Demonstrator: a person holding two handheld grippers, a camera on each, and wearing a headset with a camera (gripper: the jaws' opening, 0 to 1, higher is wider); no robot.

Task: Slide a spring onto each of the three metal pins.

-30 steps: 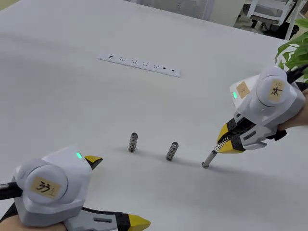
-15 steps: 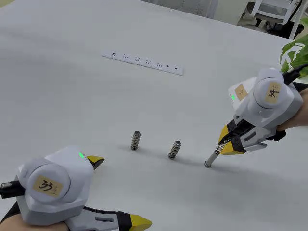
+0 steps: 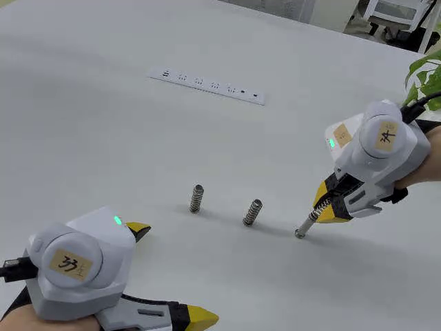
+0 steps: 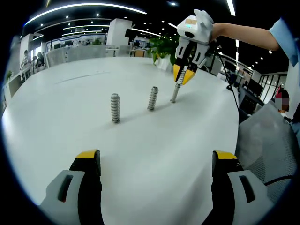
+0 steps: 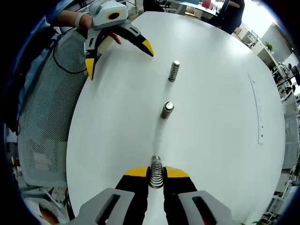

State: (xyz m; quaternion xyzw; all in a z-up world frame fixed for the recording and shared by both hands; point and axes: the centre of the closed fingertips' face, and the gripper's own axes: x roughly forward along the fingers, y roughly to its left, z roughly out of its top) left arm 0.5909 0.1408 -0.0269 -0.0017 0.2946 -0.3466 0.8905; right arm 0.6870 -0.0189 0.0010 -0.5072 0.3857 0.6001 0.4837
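Three metal pins stand in a row on the white table [image 3: 103, 117]. The left pin [image 3: 196, 198] and the middle pin [image 3: 252, 212] each wear a spring. The right pin [image 3: 304, 225] leans, and a spring [image 3: 321, 208] sits over its top end, pinched by my right gripper [image 3: 325, 207], which is shut on it. In the right gripper view the spring [image 5: 156, 171] lies between the yellow tips with the pin's head just above it. My left gripper [image 4: 154, 161] hangs open at the near left of the table with nothing between its fingers [image 3: 200, 317].
A white power strip [image 3: 207, 85] lies far back on the table. A green plant [image 3: 427, 72] and a white box [image 3: 339, 134] sit at the right edge behind my right gripper. Chairs stand beyond the table.
The right gripper has pushed the spring slightly lower along the leaning pin. The head camera has shifted a little; the left gripper stays put.
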